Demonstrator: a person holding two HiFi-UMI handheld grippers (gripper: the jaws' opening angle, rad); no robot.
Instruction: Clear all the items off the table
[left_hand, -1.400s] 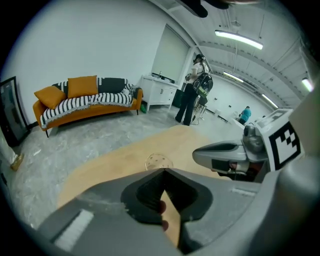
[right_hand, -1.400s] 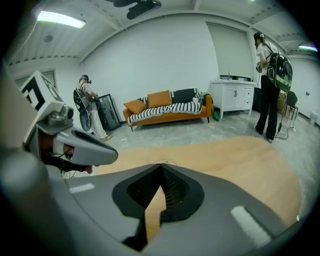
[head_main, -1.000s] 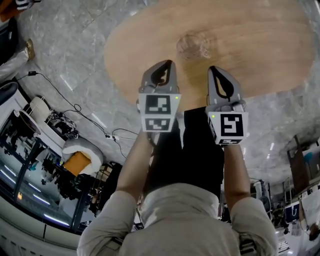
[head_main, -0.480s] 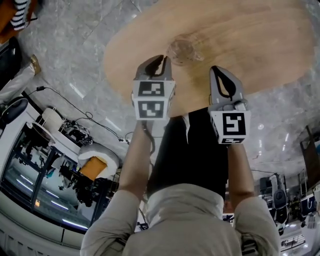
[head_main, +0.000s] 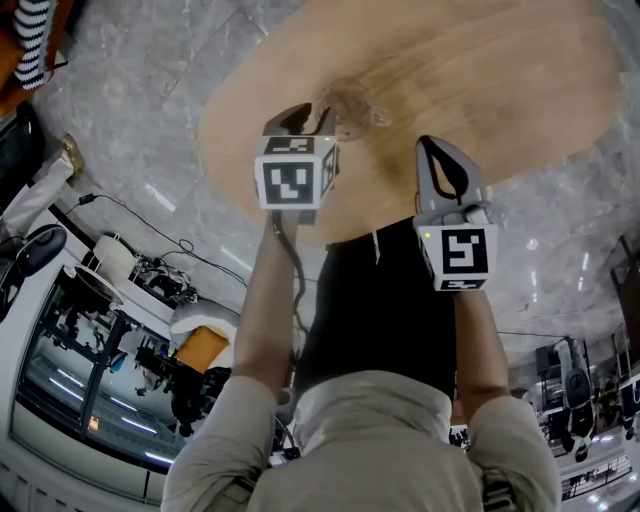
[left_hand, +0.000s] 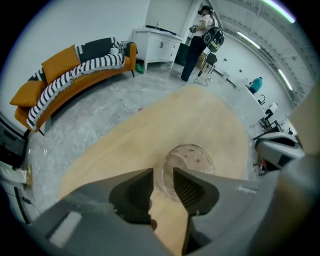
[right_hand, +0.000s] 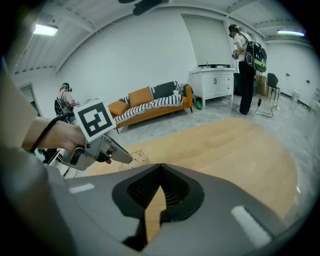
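Observation:
A clear plastic cup (head_main: 352, 101) lies on the oval wooden table (head_main: 500, 90), near its left end. My left gripper (head_main: 312, 112) reaches over the table edge to the cup. In the left gripper view its jaws are opening, and the near wall of the cup (left_hand: 189, 161) stands in the narrow gap of the left gripper (left_hand: 162, 182); the pads do not press on it. My right gripper (head_main: 432, 145) hovers at the table's near edge, shut and empty. In the right gripper view the right gripper (right_hand: 160, 166) points across the table (right_hand: 240, 145), with the cup (right_hand: 136, 157) at the left.
An orange sofa (left_hand: 75, 65) with a striped blanket stands beyond the table, a white cabinet (left_hand: 155, 42) beside it. A person with a backpack (right_hand: 245, 60) stands by the cabinet; another person (right_hand: 65, 100) is at the far left. Cables (head_main: 150, 215) trail over the marble floor.
My left gripper has moved forward and left to the cup, and its jaws have parted round the cup's wall. The right gripper has stayed put.

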